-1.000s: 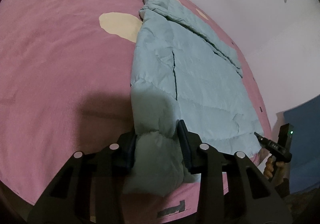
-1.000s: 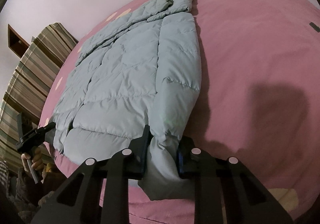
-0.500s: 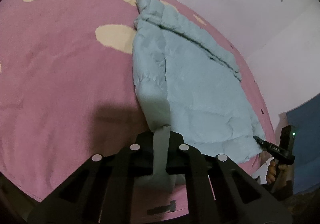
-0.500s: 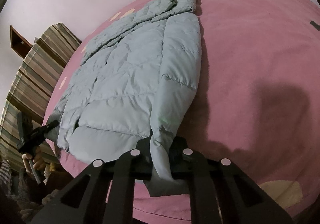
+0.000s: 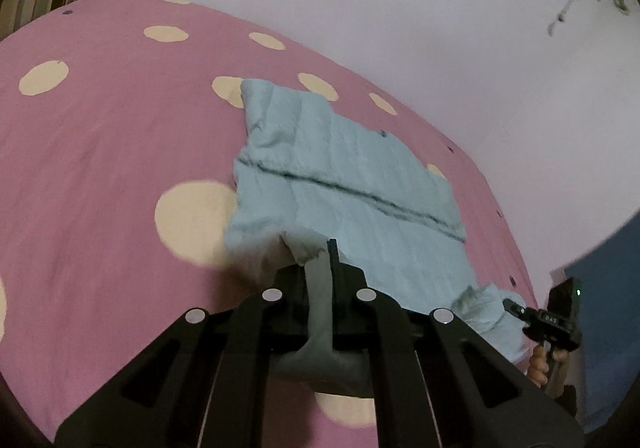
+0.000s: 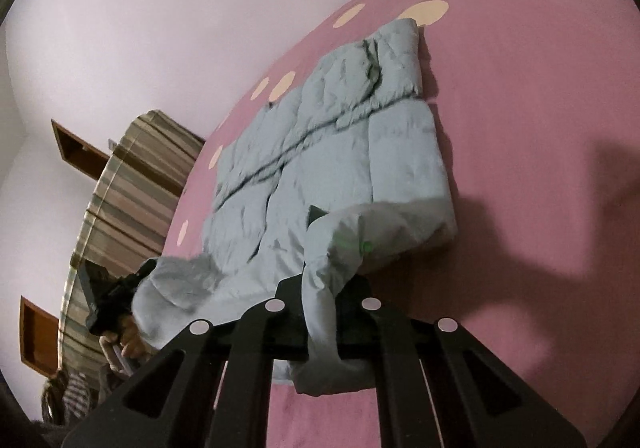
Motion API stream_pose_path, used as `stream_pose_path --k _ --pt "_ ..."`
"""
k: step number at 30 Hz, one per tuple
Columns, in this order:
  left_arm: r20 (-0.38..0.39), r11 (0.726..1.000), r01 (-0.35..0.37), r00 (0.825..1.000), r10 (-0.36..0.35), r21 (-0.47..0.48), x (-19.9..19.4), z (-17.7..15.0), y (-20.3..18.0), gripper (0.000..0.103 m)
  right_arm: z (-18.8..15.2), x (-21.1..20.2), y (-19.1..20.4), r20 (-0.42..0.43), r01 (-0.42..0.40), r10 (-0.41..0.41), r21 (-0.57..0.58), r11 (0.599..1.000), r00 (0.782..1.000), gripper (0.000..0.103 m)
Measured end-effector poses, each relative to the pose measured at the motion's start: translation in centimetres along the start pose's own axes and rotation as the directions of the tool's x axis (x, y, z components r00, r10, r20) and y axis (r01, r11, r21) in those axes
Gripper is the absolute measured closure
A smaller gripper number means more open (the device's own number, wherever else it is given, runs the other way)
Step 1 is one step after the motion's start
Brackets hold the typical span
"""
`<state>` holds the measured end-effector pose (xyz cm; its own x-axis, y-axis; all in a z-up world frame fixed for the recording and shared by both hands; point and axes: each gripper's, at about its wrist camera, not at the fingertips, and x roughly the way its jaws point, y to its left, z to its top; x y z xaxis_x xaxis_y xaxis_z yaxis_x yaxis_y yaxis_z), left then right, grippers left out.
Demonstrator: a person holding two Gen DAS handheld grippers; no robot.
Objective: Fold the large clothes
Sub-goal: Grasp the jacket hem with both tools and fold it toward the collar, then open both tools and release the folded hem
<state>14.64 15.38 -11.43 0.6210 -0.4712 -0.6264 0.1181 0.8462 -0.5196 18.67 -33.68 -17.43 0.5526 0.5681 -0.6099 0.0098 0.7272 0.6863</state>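
A pale blue puffer jacket [image 5: 352,184] lies on the pink spotted bed cover [image 5: 100,168]; it also shows in the right wrist view [image 6: 332,168]. My left gripper [image 5: 320,280] is shut on the jacket's near left corner, lifted off the bed. My right gripper [image 6: 324,288] is shut on the near right corner, also lifted, with fabric hanging between the fingers. The right gripper appears in the left wrist view [image 5: 516,308], and the left gripper in the right wrist view [image 6: 140,272]. The jacket's near edge is raised and curls toward the collar end.
The bed cover [image 6: 540,128] is pink with cream dots. A plain white wall [image 5: 400,8] runs behind the bed. A striped curtain [image 6: 120,200] hangs at the left in the right wrist view. A blue surface [image 5: 604,308] stands at the right.
Both grippers closed on the jacket's bottom corners, then rose and moved forward. The near hem has come off the bed and the jacket looks shorter.
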Motion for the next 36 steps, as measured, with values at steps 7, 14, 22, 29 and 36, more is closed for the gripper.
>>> stream_pose_path --k 7,14,22,29,36 --pt "-0.063 0.994 -0.050 0.997 0.044 -0.095 7.1 3.4 3.4 0.097 4.9 5.2 -2.4 -0.018 0.041 -0.040 0.085 0.996 0.999 0.096" --pt "-0.121 0.994 -0.099 0.988 0.091 -0.057 11.5 4.0 4.2 0.097 6.6 8.1 -4.3 -0.049 0.051 -0.044 0.149 0.988 0.998 0.096" --pt "-0.083 0.995 -0.045 0.996 0.037 -0.089 9.4 5.2 4.3 0.078 7.0 6.5 -4.2 -0.022 0.016 -0.013 0.176 0.984 1.000 0.089" --pt "0.009 0.992 -0.056 0.998 0.058 -0.115 6.3 6.4 4.8 0.048 7.4 3.2 -4.6 0.053 -0.005 -0.006 0.200 0.980 0.999 0.061" --pt "0.006 0.991 -0.069 0.997 0.071 -0.116 4.8 5.0 6.1 0.045 7.0 -0.8 -5.3 0.157 0.019 -0.053 0.212 0.977 0.986 0.047"
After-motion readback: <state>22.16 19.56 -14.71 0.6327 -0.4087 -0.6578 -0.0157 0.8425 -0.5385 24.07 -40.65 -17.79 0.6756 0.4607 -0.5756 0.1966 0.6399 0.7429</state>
